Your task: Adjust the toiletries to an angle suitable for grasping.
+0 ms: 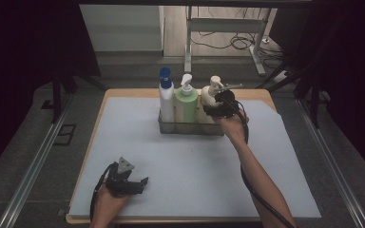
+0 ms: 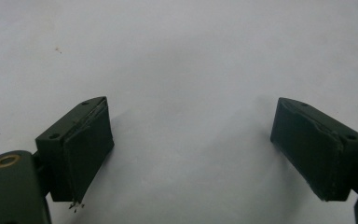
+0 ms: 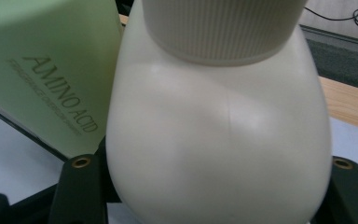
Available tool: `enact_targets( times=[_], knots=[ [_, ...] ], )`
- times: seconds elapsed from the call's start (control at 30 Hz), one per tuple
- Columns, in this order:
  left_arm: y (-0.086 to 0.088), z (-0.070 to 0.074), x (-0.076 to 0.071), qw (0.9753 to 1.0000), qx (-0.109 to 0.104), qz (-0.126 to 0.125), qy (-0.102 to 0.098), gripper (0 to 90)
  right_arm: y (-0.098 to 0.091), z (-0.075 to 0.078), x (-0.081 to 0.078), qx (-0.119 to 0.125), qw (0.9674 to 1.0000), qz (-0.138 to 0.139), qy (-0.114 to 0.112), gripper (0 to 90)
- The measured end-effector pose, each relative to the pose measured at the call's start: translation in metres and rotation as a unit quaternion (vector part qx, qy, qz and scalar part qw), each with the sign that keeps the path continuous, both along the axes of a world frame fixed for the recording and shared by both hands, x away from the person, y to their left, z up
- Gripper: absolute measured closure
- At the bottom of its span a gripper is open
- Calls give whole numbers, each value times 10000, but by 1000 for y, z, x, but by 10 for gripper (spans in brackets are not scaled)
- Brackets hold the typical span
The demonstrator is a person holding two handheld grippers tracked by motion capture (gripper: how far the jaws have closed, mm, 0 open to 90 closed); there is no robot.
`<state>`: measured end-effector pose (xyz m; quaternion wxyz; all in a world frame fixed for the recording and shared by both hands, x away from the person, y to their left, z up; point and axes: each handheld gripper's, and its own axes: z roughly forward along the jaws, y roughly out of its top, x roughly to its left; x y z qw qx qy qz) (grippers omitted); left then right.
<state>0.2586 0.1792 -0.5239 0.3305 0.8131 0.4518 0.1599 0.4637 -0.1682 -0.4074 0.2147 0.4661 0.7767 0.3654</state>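
The left gripper (image 1: 132,183) rests on the surface (image 1: 185,171), well apart from the metal caddy (image 1: 190,127), its fingers (image 2: 81,149) released and empty. At the caddy's right end, the cream pump bottle (image 3: 219,140) is grasped by the right gripper (image 1: 214,108). A lift-out or set-down is judged in hand; a straight vertical move is called for next. The bottle is bulbous, glossy, with a ribbed collar, touching the green bottle (image 3: 51,70).

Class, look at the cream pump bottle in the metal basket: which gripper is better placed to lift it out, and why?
Right. The right gripper already straddles the cream pump bottle; the left gripper lies open on the mat, far off.
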Motion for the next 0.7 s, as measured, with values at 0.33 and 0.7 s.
enact_targets(
  times=[0.33, 0.7],
  knots=[
    [0, 0, 0, 10000, 0, 1, -3, 123, -2, -3, 2, 6, 10000, 65, 26, 359],
    [0, 0, 0, 10000, 4, 3, -1, 123, -6, -3, -1, 36, 9998, 193, -21, 349]
  ],
)
